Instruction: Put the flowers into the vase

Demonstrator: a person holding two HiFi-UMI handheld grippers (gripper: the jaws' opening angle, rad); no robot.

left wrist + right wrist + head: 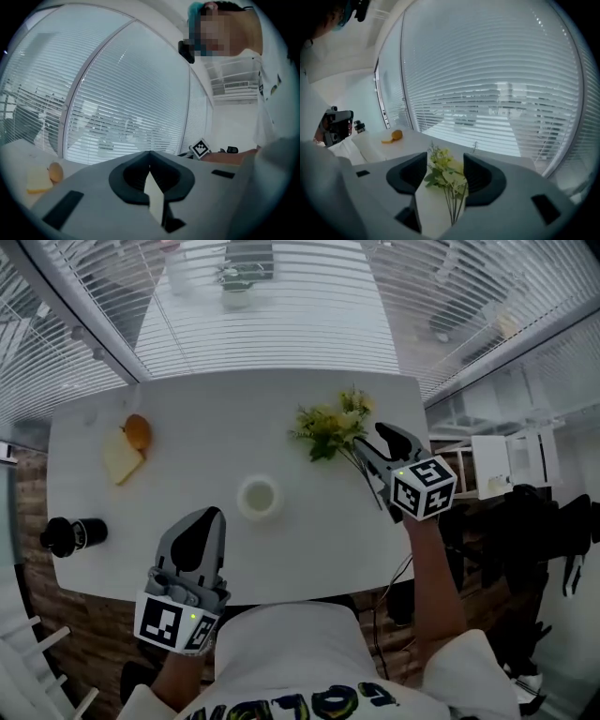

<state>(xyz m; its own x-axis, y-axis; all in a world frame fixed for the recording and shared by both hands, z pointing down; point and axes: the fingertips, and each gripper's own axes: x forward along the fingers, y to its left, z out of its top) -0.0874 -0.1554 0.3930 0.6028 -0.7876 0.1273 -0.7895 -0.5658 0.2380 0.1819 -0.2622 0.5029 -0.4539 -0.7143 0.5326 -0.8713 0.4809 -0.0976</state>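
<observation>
A bunch of yellow-green flowers (333,427) lies on the white table (197,418) at its right side, stems toward me. My right gripper (373,448) stands open just over the stem ends. In the right gripper view the flowers (445,173) show in the gap of the right gripper (445,165), and the pads do not press on the stems. The white round vase (258,496) stands upright near the table's middle, left of the flowers. My left gripper (208,521) is shut and empty, held near the front edge below and left of the vase; in its own view the left gripper (150,157) shows closed jaws.
A pale slice of bread (120,461) and an orange fruit (138,430) lie at the table's left. A black cylinder (70,535) lies at the front left corner. White furniture (511,460) stands off the right edge. Window blinds run behind the table.
</observation>
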